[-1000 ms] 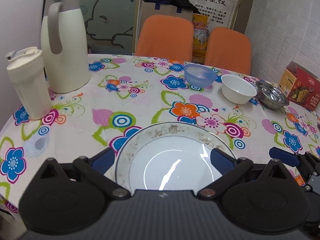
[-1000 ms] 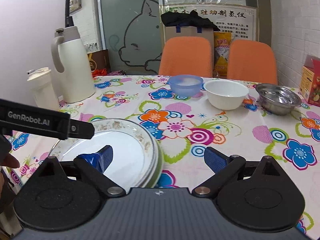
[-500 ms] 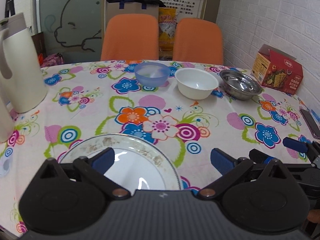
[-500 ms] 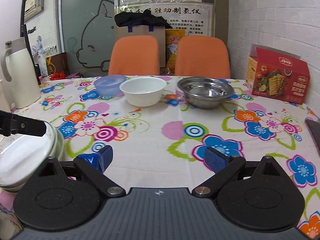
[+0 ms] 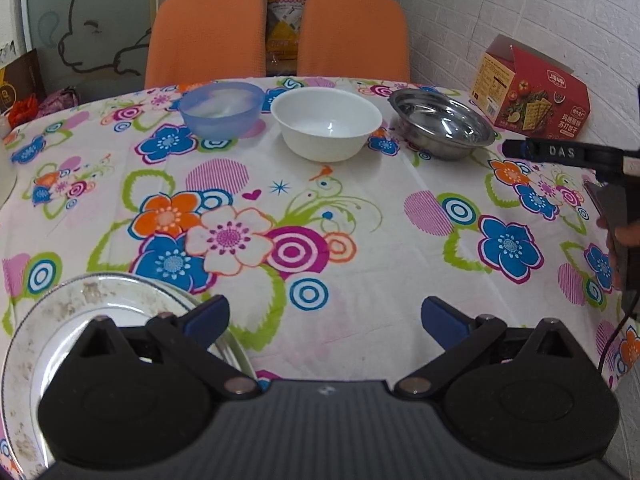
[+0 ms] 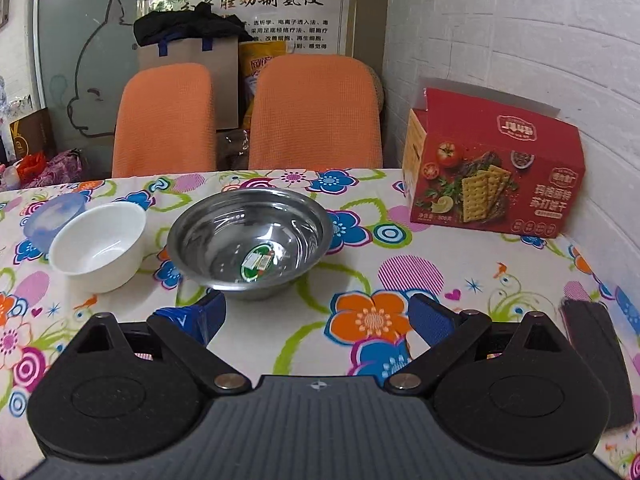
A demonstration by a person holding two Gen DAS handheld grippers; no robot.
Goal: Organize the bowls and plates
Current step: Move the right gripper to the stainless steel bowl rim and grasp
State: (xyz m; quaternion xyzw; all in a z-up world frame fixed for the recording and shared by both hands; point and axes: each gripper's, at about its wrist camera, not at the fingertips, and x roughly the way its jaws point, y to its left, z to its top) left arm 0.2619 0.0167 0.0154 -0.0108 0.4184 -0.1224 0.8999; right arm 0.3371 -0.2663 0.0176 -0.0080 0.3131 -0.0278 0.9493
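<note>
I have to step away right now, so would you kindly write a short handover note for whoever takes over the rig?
Left gripper: open, empty, just right of the plate stack.
Right gripper: open, empty, facing the steel bowl.
Bowls sit apart in a row at the far side: blue plastic bowl, white bowl, then the steel bowl nearest the cracker box.
Done: the plates appear stacked at the near left.
Left: the three bowls, not yet nested. The steel one looks like the natural start for the right gripper.
</note>
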